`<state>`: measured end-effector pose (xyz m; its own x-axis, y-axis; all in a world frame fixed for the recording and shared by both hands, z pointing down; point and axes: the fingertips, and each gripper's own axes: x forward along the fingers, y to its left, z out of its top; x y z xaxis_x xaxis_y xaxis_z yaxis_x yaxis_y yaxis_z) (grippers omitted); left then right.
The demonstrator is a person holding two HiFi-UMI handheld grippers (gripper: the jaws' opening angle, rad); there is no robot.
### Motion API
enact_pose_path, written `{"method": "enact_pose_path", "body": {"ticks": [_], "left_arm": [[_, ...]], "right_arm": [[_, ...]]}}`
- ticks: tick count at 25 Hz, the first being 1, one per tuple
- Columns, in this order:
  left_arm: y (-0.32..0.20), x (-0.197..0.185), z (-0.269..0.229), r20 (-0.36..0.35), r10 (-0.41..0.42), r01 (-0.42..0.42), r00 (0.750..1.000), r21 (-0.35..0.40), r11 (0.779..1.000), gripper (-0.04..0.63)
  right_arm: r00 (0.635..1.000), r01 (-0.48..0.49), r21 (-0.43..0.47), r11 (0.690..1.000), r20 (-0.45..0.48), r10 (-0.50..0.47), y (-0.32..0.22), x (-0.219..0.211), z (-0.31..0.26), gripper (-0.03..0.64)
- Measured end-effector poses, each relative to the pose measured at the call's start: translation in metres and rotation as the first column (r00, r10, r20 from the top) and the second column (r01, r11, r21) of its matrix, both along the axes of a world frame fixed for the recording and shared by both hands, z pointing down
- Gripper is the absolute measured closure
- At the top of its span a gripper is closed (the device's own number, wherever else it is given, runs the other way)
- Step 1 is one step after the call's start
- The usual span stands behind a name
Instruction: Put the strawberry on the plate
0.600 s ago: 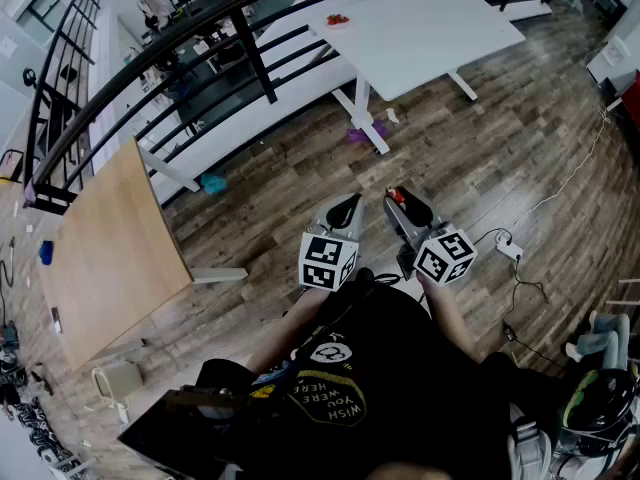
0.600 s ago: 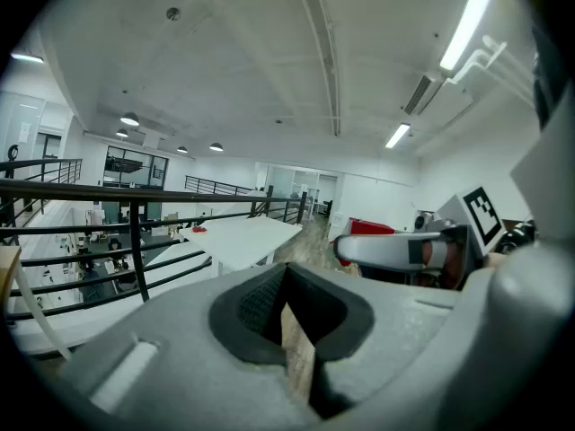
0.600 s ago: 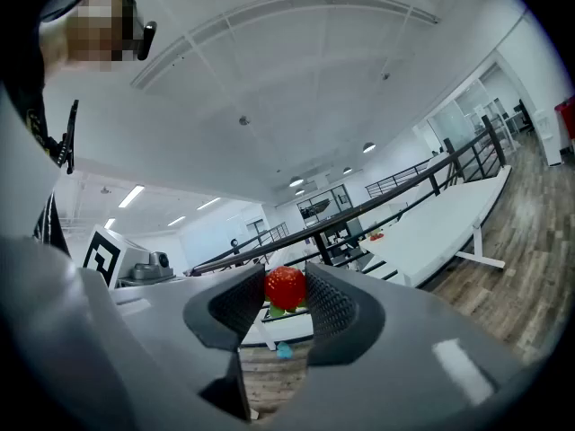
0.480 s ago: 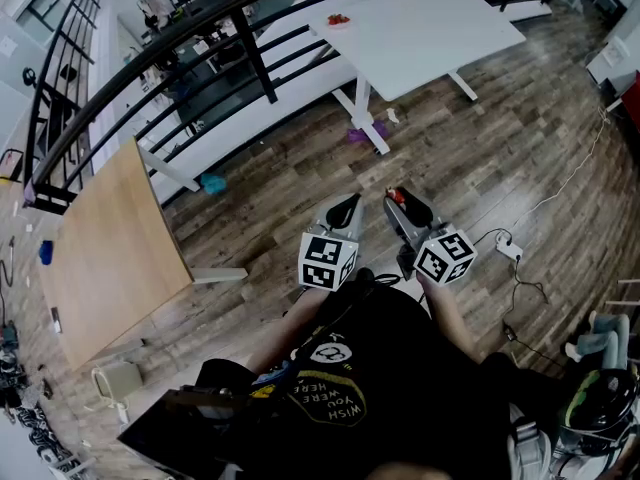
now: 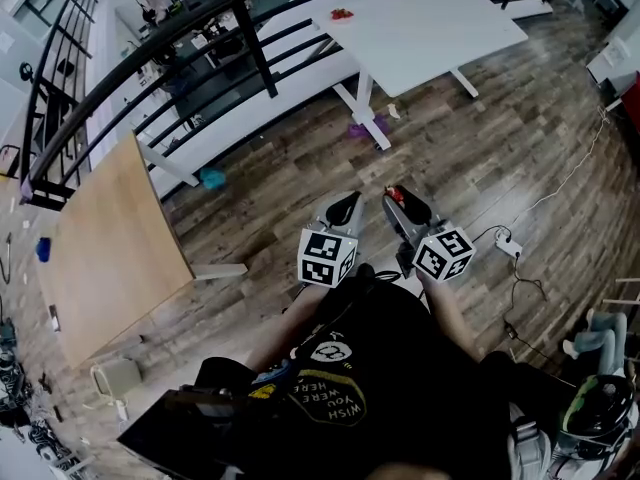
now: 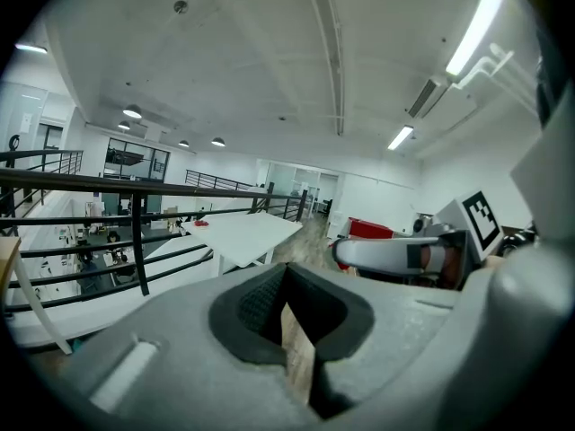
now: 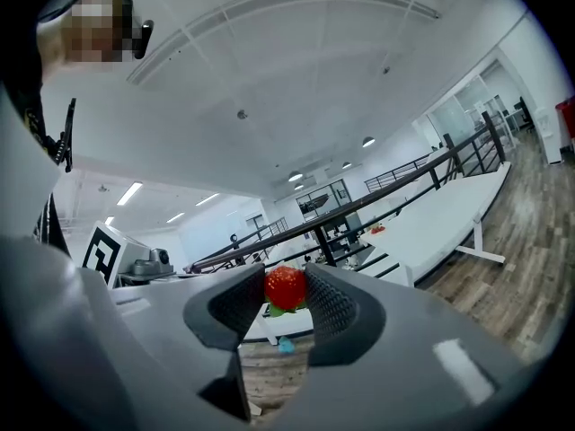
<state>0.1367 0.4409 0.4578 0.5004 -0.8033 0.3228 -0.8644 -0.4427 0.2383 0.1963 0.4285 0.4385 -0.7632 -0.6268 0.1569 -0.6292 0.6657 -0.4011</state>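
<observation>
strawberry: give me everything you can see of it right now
The strawberry is red, glossy and dimpled, with green leaves showing at its lower end, and it looks whole. The right tongs clamp it at their tips, one dark ribbed pad on each side. It is held in the air above the wooden floor; nothing else touches it.

Floor point(image 5: 500, 138): wood planks, matt, grain visible.
White worktop point(image 5: 430, 28): smooth, matt.
Wood worktop point(image 5: 110, 248): pale, smooth.
Railing point(image 5: 258, 58): I read black metal, satin.
Right tool point(image 7: 286, 293): grey matt plastic; pads point(image 7: 328, 305) black, ribbed.
Strawberry point(image 7: 286, 284): glossy red skin.
</observation>
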Motion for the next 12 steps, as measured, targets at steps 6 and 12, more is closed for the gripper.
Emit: {"method": "enact_pose_path", "body": {"ticks": [6, 12], "left_arm": [[0.005, -0.017, 0.006, -0.006, -0.001, 0.001, 1.0, -0.012, 1.0, 0.594], [0.007, -0.034, 0.006, -0.017, 0.01, -0.01, 1.0, -0.011, 1.0, 0.594]], "right_arm": [[1.0, 0.011, -0.013, 1.0, 0.008, -0.011, 0.004, -0.019, 0.005, 0.477], [1.0, 0.009, -0.015, 1.0, 0.007, -0.008, 0.007, -0.037, 0.006, 0.477]]}}
